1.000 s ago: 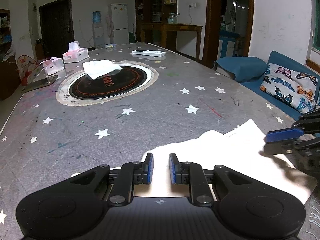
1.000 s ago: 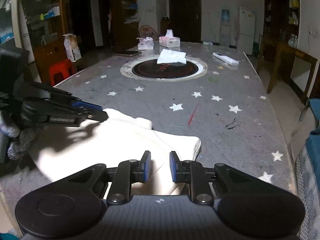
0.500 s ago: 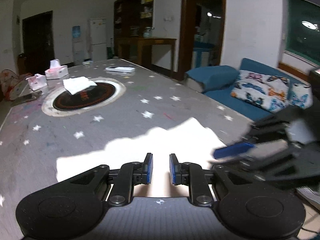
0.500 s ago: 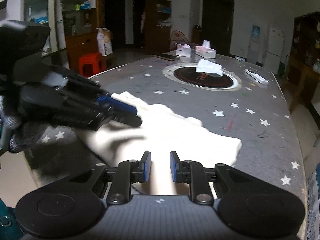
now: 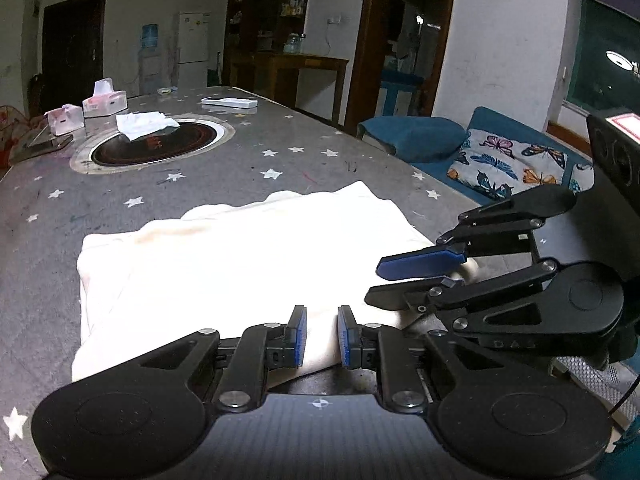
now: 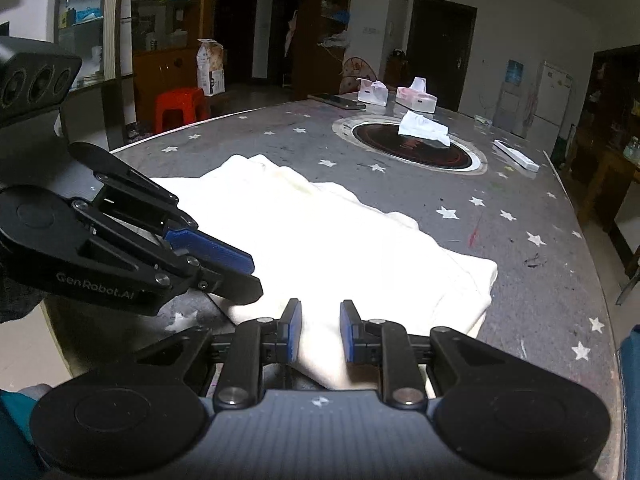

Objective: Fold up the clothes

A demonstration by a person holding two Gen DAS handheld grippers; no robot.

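With the cream-white cotton garment point(image 5: 248, 256) lying layered on the grey star-printed tablecloth point(image 5: 168, 184), its near edge running between the parted, unclenched jaws of both the left gripper point(image 5: 322, 334) and right gripper point(image 6: 319, 330), uneven closing could grab one layer and skew the fold.

White garment point(image 6: 328, 236) between parted right-gripper point(image 6: 319, 330) jaws

Beyond the folded white garment point(image 5: 248, 256), the grey star-patterned desk point(image 5: 224, 184) lies bare as far as the round hotplate inset point(image 5: 156, 146), giving open passage. Farther back stand a crumpled cloth point(image 5: 144, 124), two tissue boxes point(image 5: 105, 102), a phone point(image 5: 50, 144) and a remote point(image 5: 229, 101). The right gripper point(image 5: 404, 284) crowds the garment's near corner beside the left gripper point(image 5: 322, 336).
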